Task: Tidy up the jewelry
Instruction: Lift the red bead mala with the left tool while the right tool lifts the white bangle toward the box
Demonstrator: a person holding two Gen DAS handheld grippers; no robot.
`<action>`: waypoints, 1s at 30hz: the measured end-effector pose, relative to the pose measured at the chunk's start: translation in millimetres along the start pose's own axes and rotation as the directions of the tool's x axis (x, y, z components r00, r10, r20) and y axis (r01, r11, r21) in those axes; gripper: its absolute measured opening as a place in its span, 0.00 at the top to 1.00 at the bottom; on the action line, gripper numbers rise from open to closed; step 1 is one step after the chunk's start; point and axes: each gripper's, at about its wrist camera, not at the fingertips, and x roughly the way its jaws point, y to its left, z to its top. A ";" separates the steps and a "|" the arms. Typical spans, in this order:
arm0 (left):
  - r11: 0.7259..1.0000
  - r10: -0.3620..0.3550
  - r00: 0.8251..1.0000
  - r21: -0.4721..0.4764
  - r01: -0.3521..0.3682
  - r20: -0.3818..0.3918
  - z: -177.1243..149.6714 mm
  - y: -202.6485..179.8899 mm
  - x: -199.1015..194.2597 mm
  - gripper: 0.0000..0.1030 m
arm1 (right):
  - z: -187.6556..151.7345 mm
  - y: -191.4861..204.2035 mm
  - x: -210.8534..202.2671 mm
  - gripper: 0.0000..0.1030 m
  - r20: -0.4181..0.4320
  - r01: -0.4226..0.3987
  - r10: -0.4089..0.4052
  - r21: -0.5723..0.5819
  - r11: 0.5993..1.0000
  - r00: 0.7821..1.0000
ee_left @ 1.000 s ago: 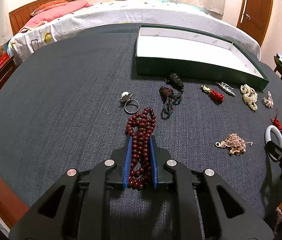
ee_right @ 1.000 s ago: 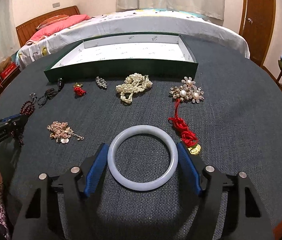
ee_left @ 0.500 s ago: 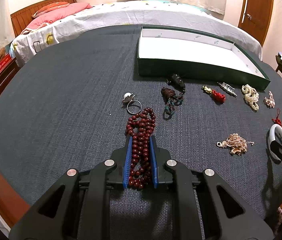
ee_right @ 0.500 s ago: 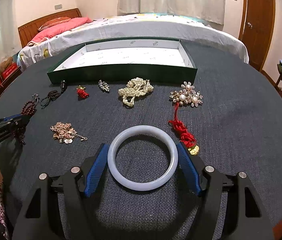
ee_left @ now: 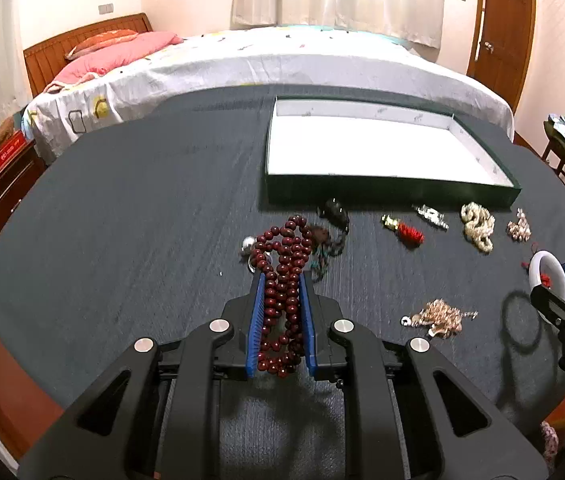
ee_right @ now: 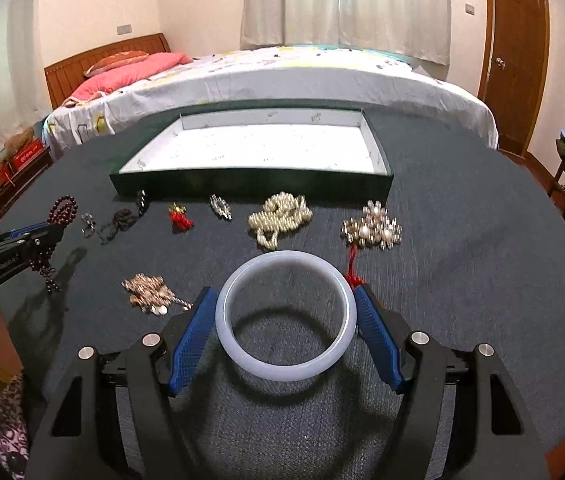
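Note:
My left gripper (ee_left: 281, 280) is shut on a string of dark red beads (ee_left: 282, 256), which hangs clear of the dark cloth, its loop reaching past the fingertips. From the right wrist view the same left gripper (ee_right: 48, 232) shows at the left edge, beads (ee_right: 64, 210) dangling from it. My right gripper (ee_right: 284, 292) is shut on a white bangle (ee_right: 286, 376), the blue pads pressing its two sides; its round shadow lies on the cloth beneath. An open green box with white lining (ee_left: 362, 190) stands behind, and nothing shows inside it.
On the dark table cloth (ee_right: 482, 280) lie a pearl strand (ee_right: 280, 216), a pearl brooch (ee_right: 374, 226), a red knotted tassel (ee_right: 352, 276), a small red charm (ee_right: 180, 218), a silver clip (ee_right: 220, 206), a dark cord (ee_right: 120, 220) and a gold chain cluster (ee_right: 148, 294). A bed stands beyond.
Both grippers have risen. The red beads have come up off the cloth, and the bangle has lifted too, its shadow now showing beneath it.

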 end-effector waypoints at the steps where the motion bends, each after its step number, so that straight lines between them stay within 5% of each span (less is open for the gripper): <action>1: 1.000 0.001 1.000 0.000 -0.001 0.004 1.6 -0.1 -1.0 0.83 | 2.4 0.3 -1.7 0.34 0.008 -0.002 0.002 -0.001 1.000 1.000; 30: 0.997 -0.048 0.992 0.057 0.041 0.114 95.5 -31.0 27.0 0.83 | 93.0 -12.1 15.3 0.34 0.148 -0.023 0.023 -0.001 1.000 0.989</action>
